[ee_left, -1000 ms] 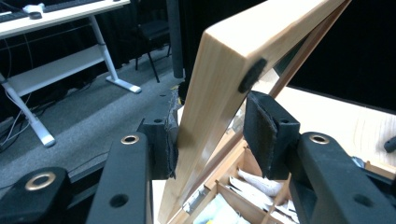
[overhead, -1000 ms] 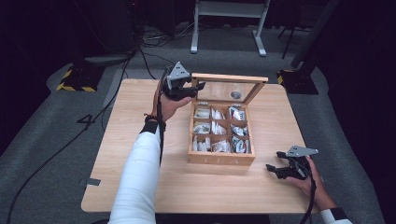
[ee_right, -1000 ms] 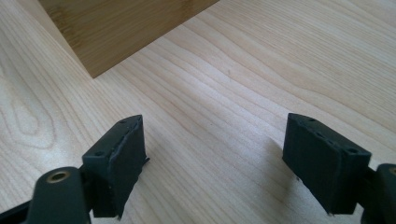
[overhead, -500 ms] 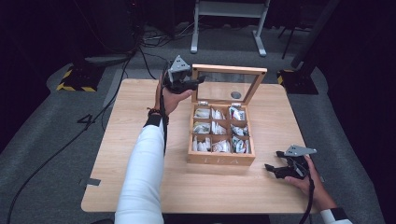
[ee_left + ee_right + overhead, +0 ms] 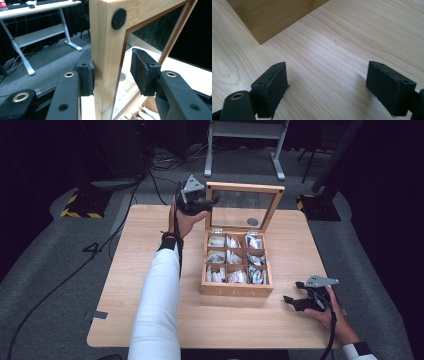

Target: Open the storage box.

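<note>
**Desk:** Dark studio, pale wooden table (image 5: 150, 310). What is going on, and how far along is it?

**Photographer:** A person is opening a wooden tea box (image 5: 236, 290) at mid-table. The glass-paned lid (image 5: 243, 187) is already up, standing close to upright on its hinges at the box's far edge. The left gripper (image 5: 207, 202) is clamped on the lid's frame near the upper left corner. All nine compartments of sachets (image 5: 227, 257) are uncovered. The lifting looks about done. What is left, by my reading, is to see that the lid stands by itself and then let go.

**Desk:** Which way does the lid face?

**Photographer:** The pane faces the person, and the top rail leans a touch away from them. Its long axis runs left to right across the table, parallel to the box's back wall. The lettered front panel of the box also points at the person.

**Desk:** And the other hand?

**Photographer:** The right gripper (image 5: 292, 300) rests low on the table off the box's near right corner. Its jaws are spread wide with nothing between them but bare wood.
</note>
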The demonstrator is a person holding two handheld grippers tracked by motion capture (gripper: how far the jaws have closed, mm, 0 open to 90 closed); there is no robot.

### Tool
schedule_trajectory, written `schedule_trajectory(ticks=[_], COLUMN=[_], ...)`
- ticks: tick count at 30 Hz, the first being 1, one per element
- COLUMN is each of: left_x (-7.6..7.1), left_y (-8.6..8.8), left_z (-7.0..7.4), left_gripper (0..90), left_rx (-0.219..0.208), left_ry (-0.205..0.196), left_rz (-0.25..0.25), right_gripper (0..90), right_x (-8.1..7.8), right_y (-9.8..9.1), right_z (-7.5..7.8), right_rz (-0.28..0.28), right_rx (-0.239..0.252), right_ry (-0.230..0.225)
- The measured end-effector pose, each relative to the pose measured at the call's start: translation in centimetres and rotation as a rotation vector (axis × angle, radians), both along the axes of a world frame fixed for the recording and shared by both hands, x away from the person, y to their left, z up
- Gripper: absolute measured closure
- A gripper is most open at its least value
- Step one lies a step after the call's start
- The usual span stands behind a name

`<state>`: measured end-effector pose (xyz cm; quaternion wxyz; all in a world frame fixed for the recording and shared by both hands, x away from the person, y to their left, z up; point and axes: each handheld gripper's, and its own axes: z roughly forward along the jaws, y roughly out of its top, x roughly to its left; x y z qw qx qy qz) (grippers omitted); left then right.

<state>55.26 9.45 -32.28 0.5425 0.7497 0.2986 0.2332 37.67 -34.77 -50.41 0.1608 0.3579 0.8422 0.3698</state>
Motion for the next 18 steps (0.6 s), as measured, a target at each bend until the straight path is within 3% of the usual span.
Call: schedule_trajectory(ticks=[11, 18], left_x=[1.6, 1.9], left_y=[-0.1, -0.8], left_z=[-0.6, -0.8], left_gripper=[55.6, 53.5], left_rx=[-0.028, 0.005], left_ry=[0.023, 0.014], left_rz=[0.036, 0.086], right_gripper=[17.1, 17.1], right_x=[0.0, 0.0], right_y=[0.0, 0.0], right_z=[0.0, 0.0], right_rz=[0.002, 0.003], right_rx=[0.0, 0.0], right_ry=[0.0, 0.0])
